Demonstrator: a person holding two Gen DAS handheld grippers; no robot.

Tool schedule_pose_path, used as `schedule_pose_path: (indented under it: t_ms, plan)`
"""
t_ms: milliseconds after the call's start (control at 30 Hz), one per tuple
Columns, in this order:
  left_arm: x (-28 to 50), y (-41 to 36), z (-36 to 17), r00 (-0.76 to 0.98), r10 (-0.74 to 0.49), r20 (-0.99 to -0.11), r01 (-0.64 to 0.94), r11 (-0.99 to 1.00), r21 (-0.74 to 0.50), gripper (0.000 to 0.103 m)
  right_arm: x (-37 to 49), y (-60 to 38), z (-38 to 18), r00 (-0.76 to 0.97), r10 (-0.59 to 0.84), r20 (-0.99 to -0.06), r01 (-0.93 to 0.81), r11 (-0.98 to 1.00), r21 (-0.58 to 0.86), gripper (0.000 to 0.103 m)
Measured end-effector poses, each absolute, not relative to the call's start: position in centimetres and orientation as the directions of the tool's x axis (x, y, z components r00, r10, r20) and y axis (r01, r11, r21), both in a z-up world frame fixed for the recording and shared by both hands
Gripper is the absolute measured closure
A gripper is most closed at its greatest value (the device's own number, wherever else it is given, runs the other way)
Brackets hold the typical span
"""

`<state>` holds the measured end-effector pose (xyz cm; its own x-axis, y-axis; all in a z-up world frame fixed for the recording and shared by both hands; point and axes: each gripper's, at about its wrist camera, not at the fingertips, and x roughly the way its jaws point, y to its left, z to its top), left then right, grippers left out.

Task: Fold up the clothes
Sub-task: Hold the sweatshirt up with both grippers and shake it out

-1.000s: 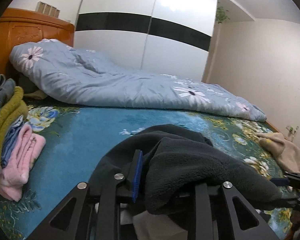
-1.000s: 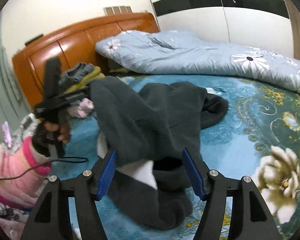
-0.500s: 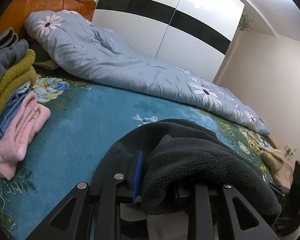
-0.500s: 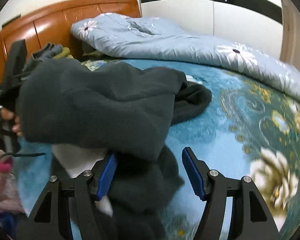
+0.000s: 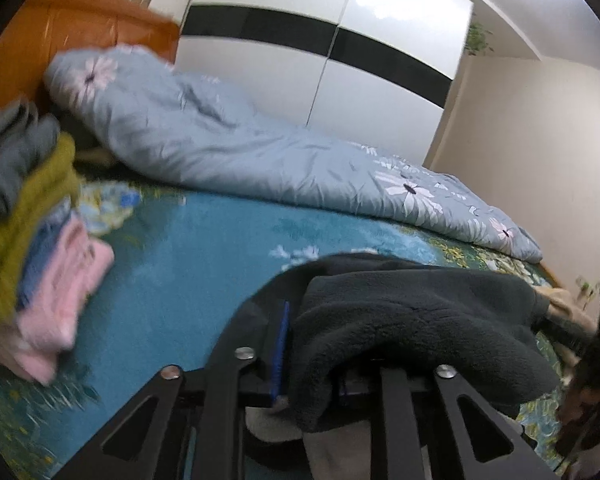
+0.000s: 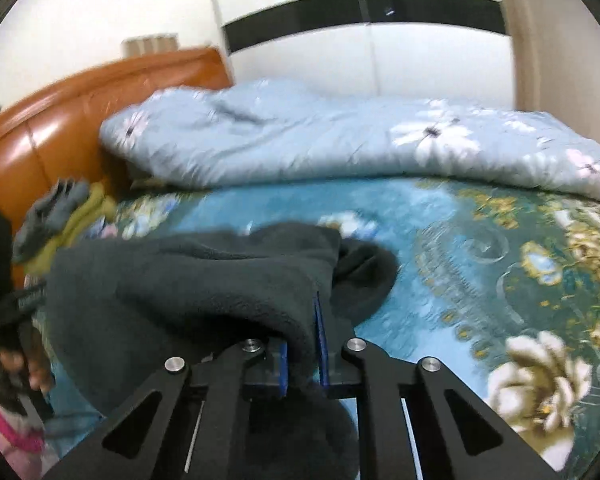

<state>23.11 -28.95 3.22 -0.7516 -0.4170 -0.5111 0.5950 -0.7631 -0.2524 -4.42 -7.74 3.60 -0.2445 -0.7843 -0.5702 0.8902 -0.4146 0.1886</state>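
Observation:
A dark grey fleece garment [image 5: 412,320] with a pale lining hangs between both grippers above the blue floral bedspread [image 5: 188,264]. My left gripper [image 5: 312,356] is shut on one thick edge of it; the fleece drapes over and hides the right finger. In the right wrist view the garment [image 6: 188,292] spreads to the left, and my right gripper [image 6: 302,344] is shut on a fold of it, blue pads pressed close. The hand with the left gripper shows at the far left there.
A stack of folded clothes [image 5: 32,232], grey, olive, blue and pink, sits at the left by the wooden headboard [image 6: 60,120]. A light blue flowered duvet [image 5: 260,160] lies across the back of the bed. A beige garment [image 5: 568,308] lies at the right.
My right gripper has closed from wide open onto a fold of the fleece. The left gripper kept its hold and swung a little; the garment now lies spread between the two.

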Motion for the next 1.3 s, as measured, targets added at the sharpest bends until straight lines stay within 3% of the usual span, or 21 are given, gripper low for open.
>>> schedule_pose_path:
  t_ms: [100, 500, 733, 933, 1033, 1133, 1300]
  plan:
    - [23.3, -28.2, 7.2, -0.789, -0.425, -0.444, 0.554, -0.804, -0.214, 0.087, -4.7, -6.7, 7.7, -0.308, -0.803, -0.511, 0.865, -0.46, 0.2, 0.093]
    - [28.6, -23.0, 22.8, -0.883, -0.444, -0.151, 0.458, -0.886, -0.069, 0.088, 3.2, -0.4, 26.4, -0.56, -0.804, -0.202, 0.821, -0.57, -0.007, 0.095]
    - [34.5, -18.4, 29.0, -0.905, -0.425, 0.008, 0.425, -0.905, -0.001, 0.088, 9.9, 4.3, 32.2, -0.601, -0.798, -0.039, 0.797, -0.595, -0.099, 0.097]
    - [39.6, -14.7, 32.8, -0.915, -0.393, 0.094, 0.399, -0.915, 0.059, 0.088, 14.3, 8.6, 35.2, -0.591, -0.804, 0.058, 0.791, -0.593, -0.151, 0.097]
    - [40.2, -14.2, 34.9, -0.924, -0.373, 0.085, 0.38, -0.92, 0.094, 0.088, 15.9, 10.1, 36.3, -0.586, -0.805, 0.093, 0.788, -0.592, -0.169, 0.097]
    - [38.7, -14.7, 35.8, -0.923, -0.383, 0.037, 0.385, -0.915, 0.12, 0.088, 15.1, 9.7, 36.7, -0.595, -0.801, 0.071, 0.785, -0.598, -0.163, 0.097]
    - [32.1, -19.0, 31.1, -0.911, -0.375, -0.171, 0.369, -0.927, 0.065, 0.088, 9.3, 5.4, 30.8, -0.605, -0.786, -0.127, 0.796, -0.595, -0.109, 0.097]
